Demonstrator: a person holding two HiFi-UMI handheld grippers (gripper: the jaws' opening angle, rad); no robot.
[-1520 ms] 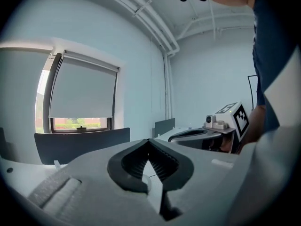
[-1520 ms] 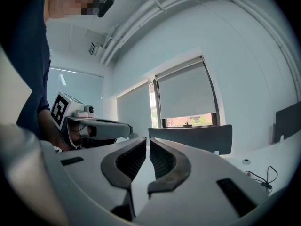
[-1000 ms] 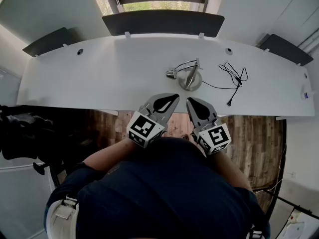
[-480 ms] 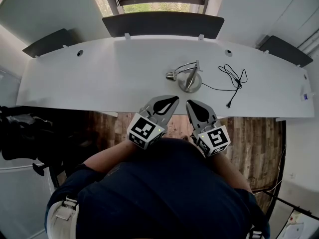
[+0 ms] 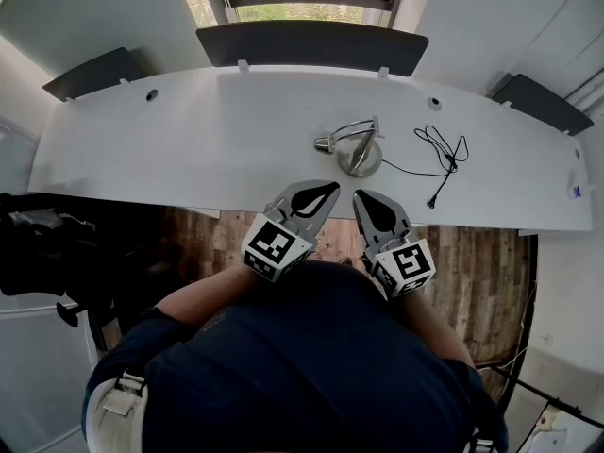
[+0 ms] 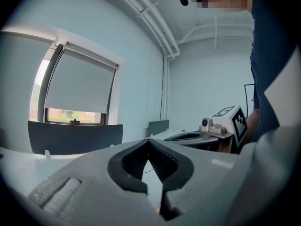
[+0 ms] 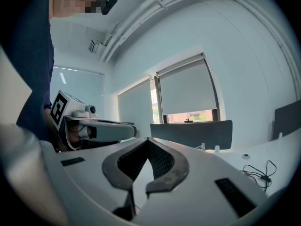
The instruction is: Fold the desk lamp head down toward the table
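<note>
Left gripper (image 5: 330, 185) and right gripper (image 5: 360, 195) are held side by side, jaws pressed together on nothing, with the desk lamp (image 5: 360, 153) just ahead of the tips and clear of both; lamp head (image 5: 326, 142) height can't be judged from above, so head-up and already-folded both fit.

Office, long white desk (image 5: 189, 149), divider panels (image 5: 311, 45)

A long white tabletop (image 5: 170, 149) curves across the room, with dark screen panels (image 5: 311, 47) along its far edge. Behind them is a window (image 5: 302, 9), its roller blind (image 6: 80, 86) drawn nearly down, daylight in the strip below. Pale walls (image 7: 244, 41), white ceiling pipes (image 6: 157, 22), wood-plank floor (image 5: 486, 272).
</note>
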